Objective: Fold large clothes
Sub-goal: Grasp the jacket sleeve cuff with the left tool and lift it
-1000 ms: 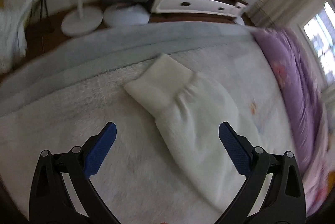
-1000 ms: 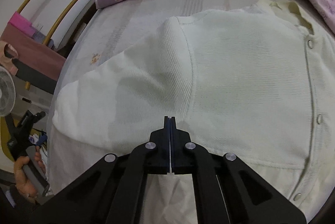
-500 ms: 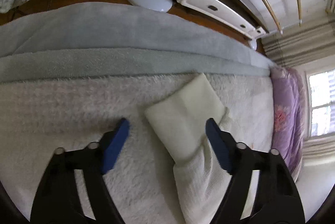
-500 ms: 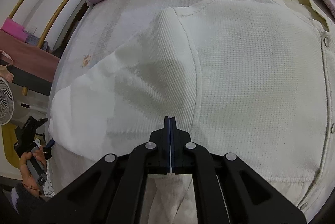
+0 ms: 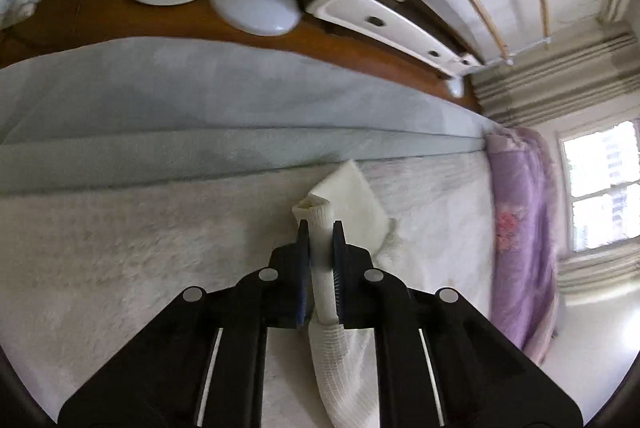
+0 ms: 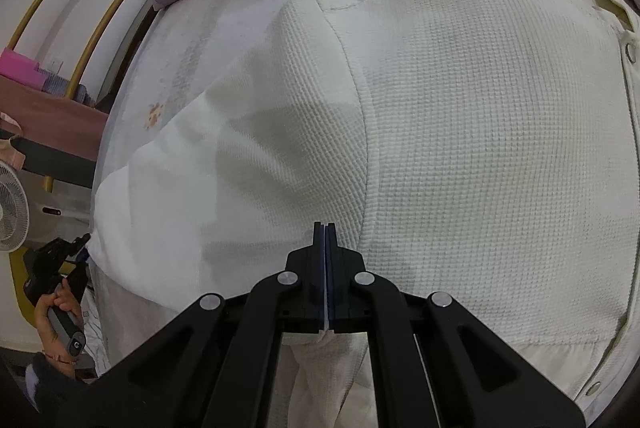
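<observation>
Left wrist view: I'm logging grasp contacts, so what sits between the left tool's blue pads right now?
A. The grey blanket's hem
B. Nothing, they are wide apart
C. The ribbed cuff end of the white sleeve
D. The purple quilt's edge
C: the left tool is closed on the sleeve cuff, bunched up between its blue pads over the fluffy white bed cover.

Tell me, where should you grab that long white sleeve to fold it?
By its cuff end, coming in low along the sleeve from the shoulder side. It lies flat and narrow on the fluffy blanket, so the ribbed cuff bunches into a roll the left gripper fits around; its jaws already pinch it there.
</observation>
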`<state>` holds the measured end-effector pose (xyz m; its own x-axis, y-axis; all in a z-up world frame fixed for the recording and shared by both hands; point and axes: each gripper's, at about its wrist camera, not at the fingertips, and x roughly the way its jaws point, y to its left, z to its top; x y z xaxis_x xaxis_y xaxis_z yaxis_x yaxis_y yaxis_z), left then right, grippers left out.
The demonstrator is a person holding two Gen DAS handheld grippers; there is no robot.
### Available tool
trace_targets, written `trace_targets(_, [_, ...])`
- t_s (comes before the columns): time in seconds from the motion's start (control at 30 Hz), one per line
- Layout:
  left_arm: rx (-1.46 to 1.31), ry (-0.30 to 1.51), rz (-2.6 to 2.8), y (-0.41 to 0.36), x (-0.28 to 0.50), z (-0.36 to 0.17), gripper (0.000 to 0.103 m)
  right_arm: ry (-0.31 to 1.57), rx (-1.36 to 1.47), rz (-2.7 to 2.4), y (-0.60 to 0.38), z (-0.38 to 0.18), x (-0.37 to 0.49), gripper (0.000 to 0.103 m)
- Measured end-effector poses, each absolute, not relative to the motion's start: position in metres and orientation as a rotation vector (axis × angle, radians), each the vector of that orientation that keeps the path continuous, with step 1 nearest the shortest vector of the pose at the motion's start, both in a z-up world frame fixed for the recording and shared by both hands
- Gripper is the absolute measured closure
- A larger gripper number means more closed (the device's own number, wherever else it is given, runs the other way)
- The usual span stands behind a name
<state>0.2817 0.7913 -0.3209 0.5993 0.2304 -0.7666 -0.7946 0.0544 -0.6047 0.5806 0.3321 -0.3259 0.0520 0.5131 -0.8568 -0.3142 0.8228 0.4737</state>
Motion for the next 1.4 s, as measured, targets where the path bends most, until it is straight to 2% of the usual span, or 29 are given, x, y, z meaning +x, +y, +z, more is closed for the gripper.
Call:
trace_targets(0.17, [-1.363,0.579,0.794,0.792,0.288,-0.336,0.092,1.399,0.219,0.624,0.331,-0.332,0.586,0.1])
trace_targets(0.2, [-1.382,0.564,0.787,0.79,0.288,-0.339,0.09,1.401,0.225,0.624,0.332,-0.332,0.586,0.1])
trace_targets(0.23, [-1.38,0.572,0.801,0.788,0.29,-0.34,0.081,1.403,0.23,0.626,0.332,-0.333,0.587,0.1])
trace_targets(0.27, [-1.367,0.585,0.809,0.787,0.291,-0.342,0.08,1.404,0.23,0.625,0.332,-0.333,0.588,0.1])
trace_targets(0.37, [-1.322,0.614,0.832,0.784,0.3,-0.345,0.08,1.4,0.222,0.625,0.333,-0.333,0.59,0.1])
trace_targets(0.4, [-1.303,0.614,0.84,0.784,0.299,-0.343,0.091,1.396,0.213,0.616,0.333,-0.332,0.591,0.101])
trace_targets(0.43, [-1.266,0.61,0.852,0.782,0.299,-0.336,0.095,1.396,0.21,0.611,0.332,-0.332,0.592,0.101])
trace_targets(0.6, [-1.219,0.534,0.799,0.772,0.294,-0.298,0.096,1.423,0.2,0.588,0.331,-0.339,0.595,0.102])
trace_targets(0.83, [-1.107,0.395,0.607,0.731,0.301,-0.205,0.096,1.492,0.133,0.53,0.342,-0.366,0.601,0.103])
trace_targets(1.0, [-1.011,0.34,0.417,0.675,0.34,-0.14,0.096,1.489,0.15,0.554,0.336,-0.368,0.601,0.103])
trace_targets(1.17, [-0.929,0.345,0.229,0.594,0.403,-0.099,0.096,1.504,0.419,0.62,0.276,-0.357,0.602,0.103])
trace_targets(1.4, [-0.87,0.457,0.055,0.459,0.508,-0.108,0.096,1.448,0.533,0.529,0.127,-0.329,0.585,0.102])
